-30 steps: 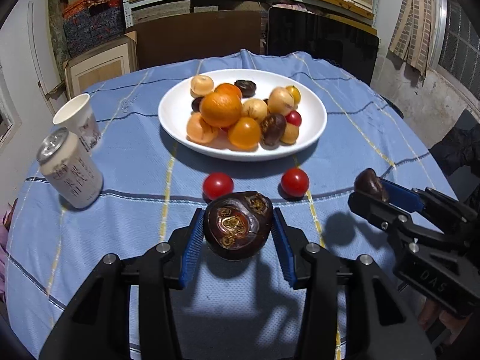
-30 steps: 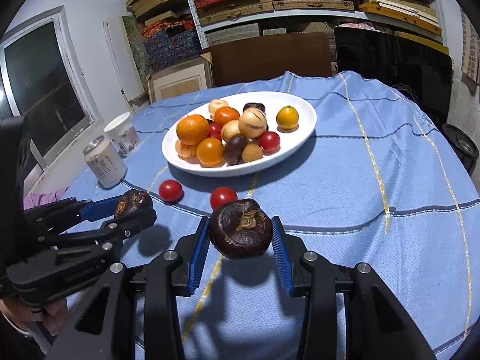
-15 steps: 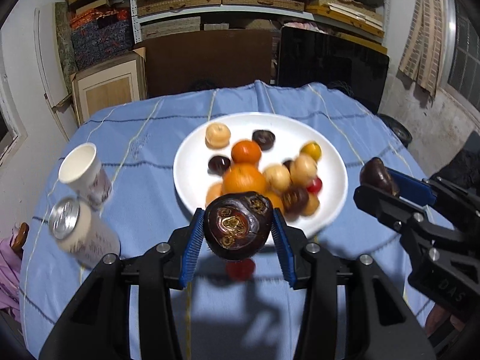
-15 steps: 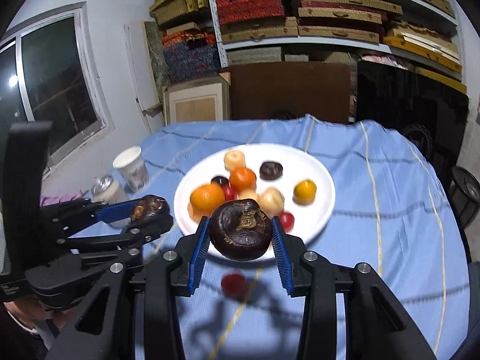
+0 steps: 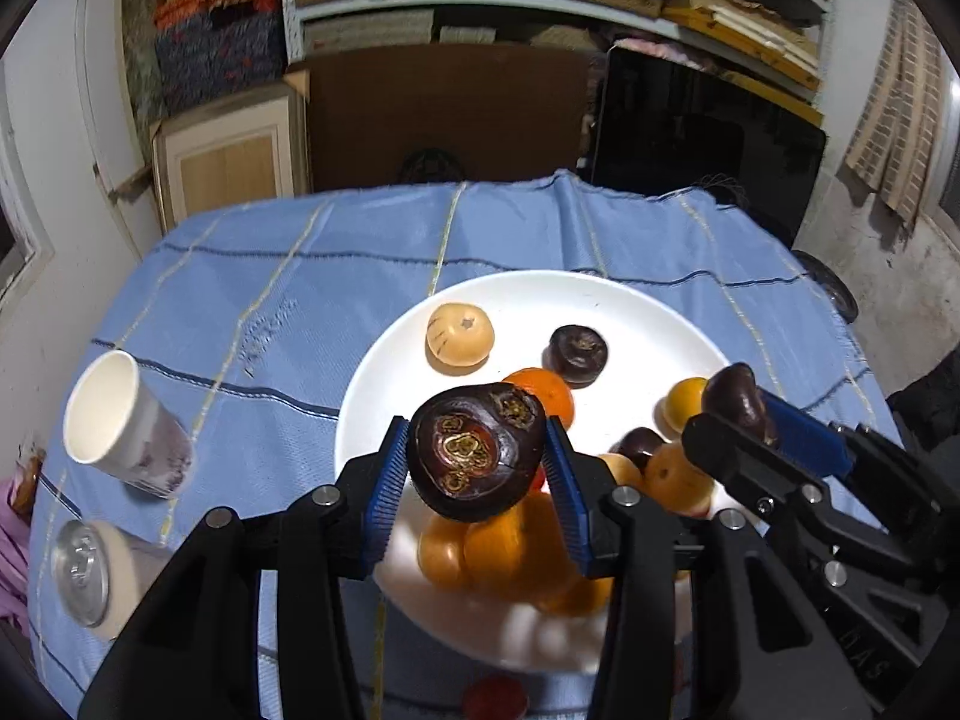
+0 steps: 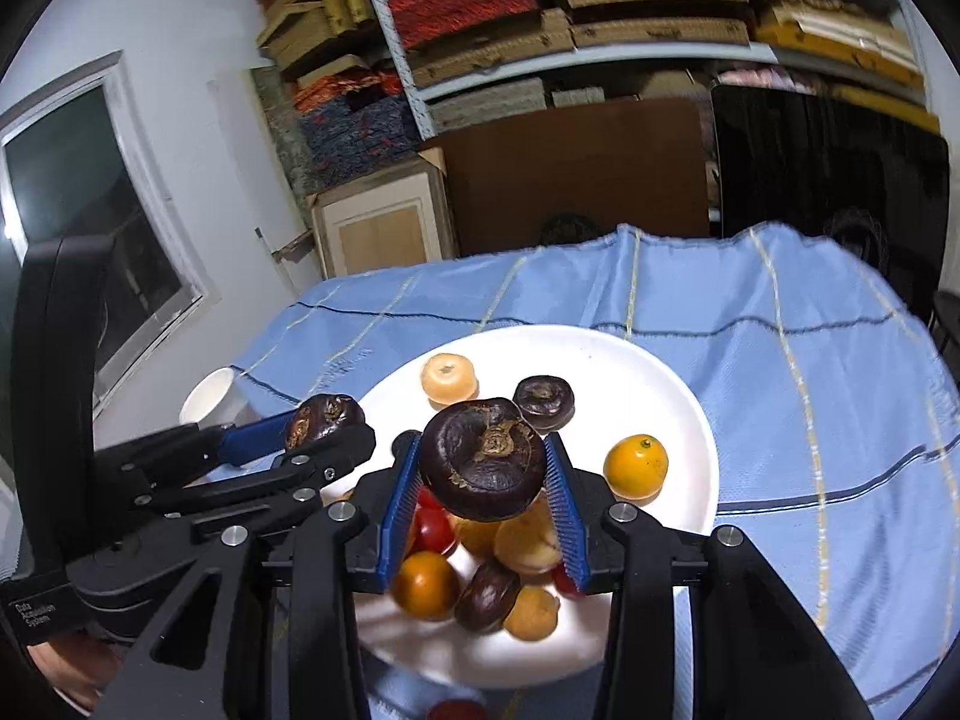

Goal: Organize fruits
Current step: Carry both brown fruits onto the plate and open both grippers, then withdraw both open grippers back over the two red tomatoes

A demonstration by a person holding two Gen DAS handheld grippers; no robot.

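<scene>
My left gripper (image 5: 477, 468) is shut on a dark brown water chestnut (image 5: 474, 453) and holds it above the near part of the white plate (image 5: 630, 312). My right gripper (image 6: 483, 480) is shut on another dark water chestnut (image 6: 483, 459), also above the plate (image 6: 648, 366). Each gripper shows in the other's view: the right one (image 5: 741, 405) at the right, the left one (image 6: 324, 420) at the left. The plate holds oranges, pale round fruits, dark chestnuts and small red tomatoes. A red tomato (image 5: 495, 696) lies on the cloth in front of the plate.
A white paper cup (image 5: 120, 426) and a drinks can (image 5: 90, 576) stand on the blue tablecloth (image 5: 270, 312) left of the plate. Shelves with boxes, a cardboard sheet and a dark panel stand behind the table.
Both grippers have moved forward and up with their chestnuts, from over the cloth in front of the plate to over the plate. The two tomatoes on the cloth have dropped toward the bottom edge.
</scene>
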